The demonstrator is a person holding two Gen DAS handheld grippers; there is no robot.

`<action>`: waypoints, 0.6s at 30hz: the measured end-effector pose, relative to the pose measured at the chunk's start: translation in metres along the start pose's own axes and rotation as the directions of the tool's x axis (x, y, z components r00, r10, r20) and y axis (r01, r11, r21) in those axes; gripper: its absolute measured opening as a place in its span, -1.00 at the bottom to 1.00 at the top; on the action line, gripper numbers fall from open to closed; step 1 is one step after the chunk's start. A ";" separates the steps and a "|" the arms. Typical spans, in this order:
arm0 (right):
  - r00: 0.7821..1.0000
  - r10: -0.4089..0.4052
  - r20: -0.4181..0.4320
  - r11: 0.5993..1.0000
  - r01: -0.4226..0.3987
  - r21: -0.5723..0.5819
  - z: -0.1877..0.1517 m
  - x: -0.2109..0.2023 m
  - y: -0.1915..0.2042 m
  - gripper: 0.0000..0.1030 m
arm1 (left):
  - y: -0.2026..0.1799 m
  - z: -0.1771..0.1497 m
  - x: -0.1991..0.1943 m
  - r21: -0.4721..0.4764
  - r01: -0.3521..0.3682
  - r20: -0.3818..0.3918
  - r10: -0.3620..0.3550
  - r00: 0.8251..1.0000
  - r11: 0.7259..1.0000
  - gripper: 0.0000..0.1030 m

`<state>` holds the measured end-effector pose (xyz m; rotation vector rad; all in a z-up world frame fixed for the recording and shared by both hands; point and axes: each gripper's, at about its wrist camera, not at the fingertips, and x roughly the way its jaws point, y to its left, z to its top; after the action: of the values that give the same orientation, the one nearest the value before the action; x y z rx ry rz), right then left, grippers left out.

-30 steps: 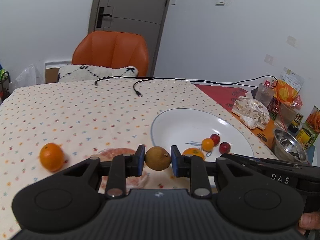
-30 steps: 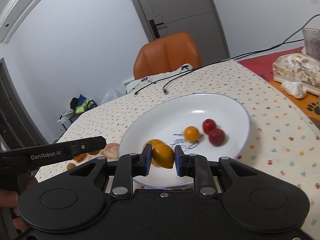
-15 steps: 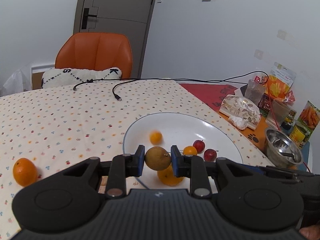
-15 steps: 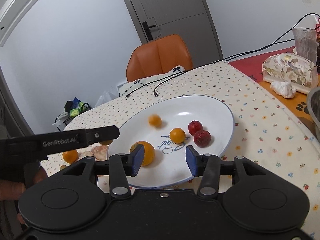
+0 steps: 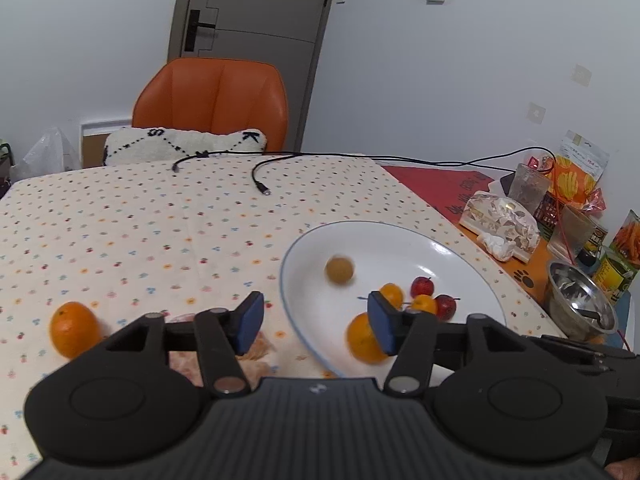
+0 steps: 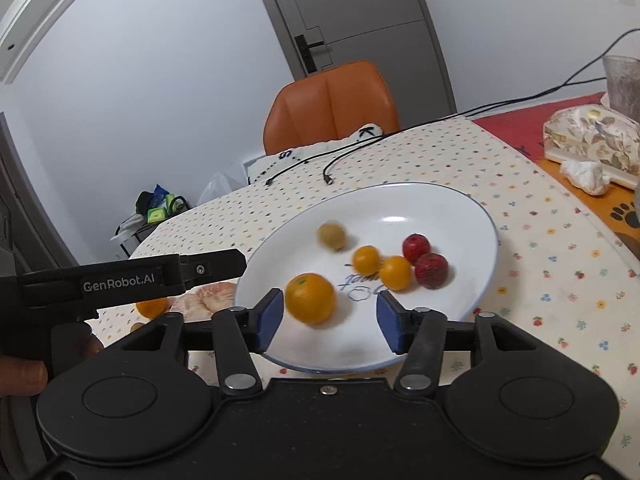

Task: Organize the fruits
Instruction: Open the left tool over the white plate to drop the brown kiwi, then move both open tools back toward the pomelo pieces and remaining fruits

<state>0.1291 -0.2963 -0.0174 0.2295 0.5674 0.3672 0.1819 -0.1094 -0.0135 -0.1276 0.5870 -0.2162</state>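
With both grippers, left (image 5: pixel 316 320) and right (image 6: pixel 329 320), wide open and empty, the orange (image 5: pixel 74 329) on the table (image 5: pixel 120 232) should be grasped gently for the plate (image 5: pixel 460 264).

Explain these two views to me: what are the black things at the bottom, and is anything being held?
Each picture comes from a fisheye camera riding on a handheld two-finger tool, looking out along its blue-padded fingers. In the left wrist view the left tool is open and holds nothing; the right tool in the other view is the same. On the dotted tablecloth sits a white plate holding an orange, two small yellow fruits, two small red ones and a blurred brownish fruit. Another orange lies off the plate.
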 end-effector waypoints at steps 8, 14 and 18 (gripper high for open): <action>0.999 -0.031 0.010 0.999 0.032 -0.032 0.004 0.001 0.015 0.37 | 0.013 -0.003 -0.014 -0.008 -0.037 0.011 0.037 0.999 0.999 0.32; 1.000 -0.030 0.009 0.998 0.030 -0.049 0.006 0.003 0.026 0.63 | 0.022 -0.004 -0.026 -0.013 -0.058 0.017 0.058 0.998 0.998 0.54; 1.000 -0.014 0.013 0.998 0.014 -0.055 0.008 0.003 0.032 0.69 | 0.028 -0.005 -0.033 -0.016 -0.081 0.027 0.082 0.996 0.997 0.65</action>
<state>0.1270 -0.2670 -0.0024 0.1742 0.5450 0.3671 0.1570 -0.0751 -0.0046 -0.1201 0.5656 -0.1309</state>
